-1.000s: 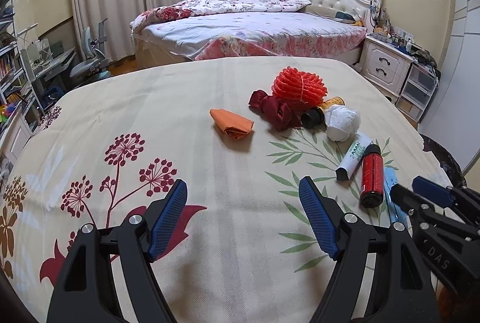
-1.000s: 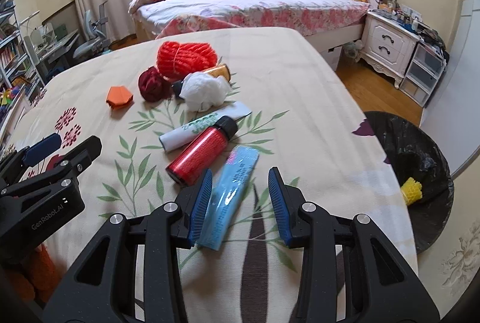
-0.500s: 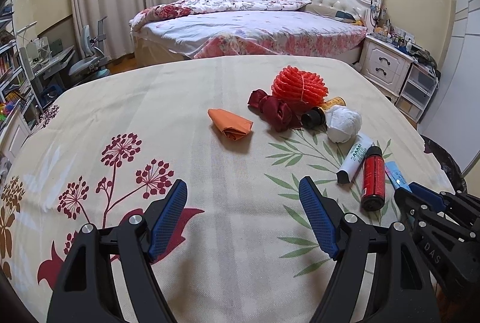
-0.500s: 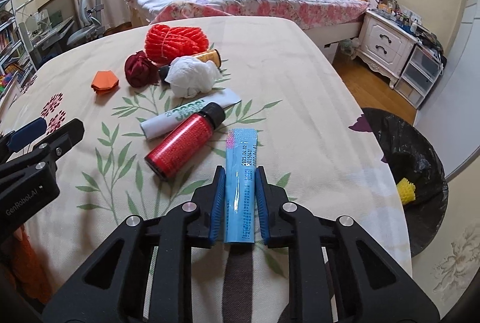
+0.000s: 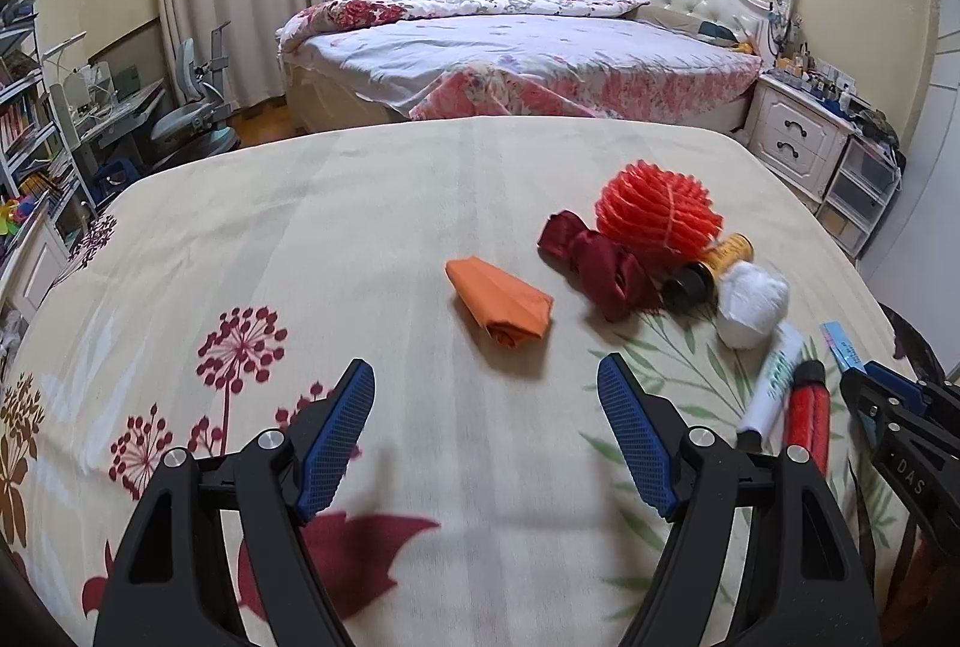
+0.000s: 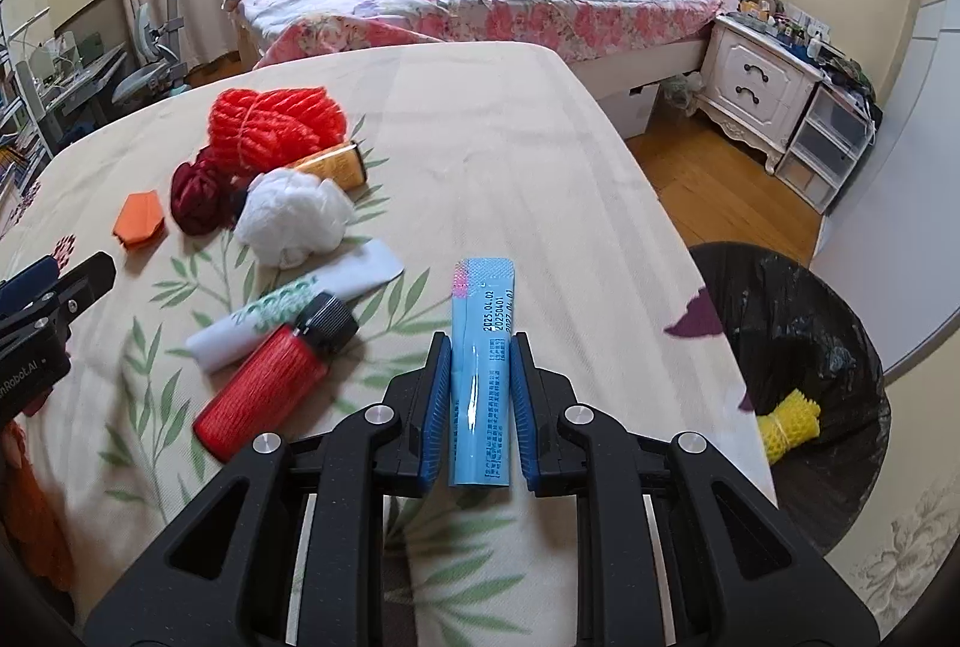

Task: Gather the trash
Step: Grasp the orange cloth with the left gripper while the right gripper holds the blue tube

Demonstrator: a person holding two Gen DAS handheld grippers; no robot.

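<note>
1. The right gripper (image 6: 480, 401) has its jaws clamped on one flat blue packet (image 6: 482, 371) at the bottom middle of the right wrist view. The jaws have just been closing, with the packet between them.
2. The packet is shiny and long. It has dates printed on it in dark blue: "2025.04.02" and "20250401".
3. The left gripper (image 5: 486, 443) is at the bottom of the left wrist view. Its jaws are wide apart with nothing between them. Their blue pads (image 5: 336, 443) look bumpy, like tiny dots.
4. In the left wrist view the letters "DAS" show on the right gripper's black side, at the right edge. In the right wrist view "Robot.AI" shows on the left gripper, at the left edge.
5. The bench (image 6: 480, 119) has a cream cloth with red flowers and green leaves.
6. On the cloth, left of the packet, lie:
   - one round red bottle (image 6: 264, 386) with a black ribbed cap, on its side
   - one white tube (image 6: 294, 302) with green writing too small to read, touching the bottle
   - one white crumpled ball (image 6: 294, 218)
   - one gold bottle (image 6: 333, 164) with a black cap
   - one bright red foam net (image 6: 276, 125), bunched up
   - one dark red shiny cloth (image 6: 195, 197)
   - one folded orange paper (image 6: 139, 224)
7. At the lower right, on the floor, is one bin (image 6: 798, 347) lined with a black bag. One yellow foam net (image 6: 789, 422) lies inside it.
</note>
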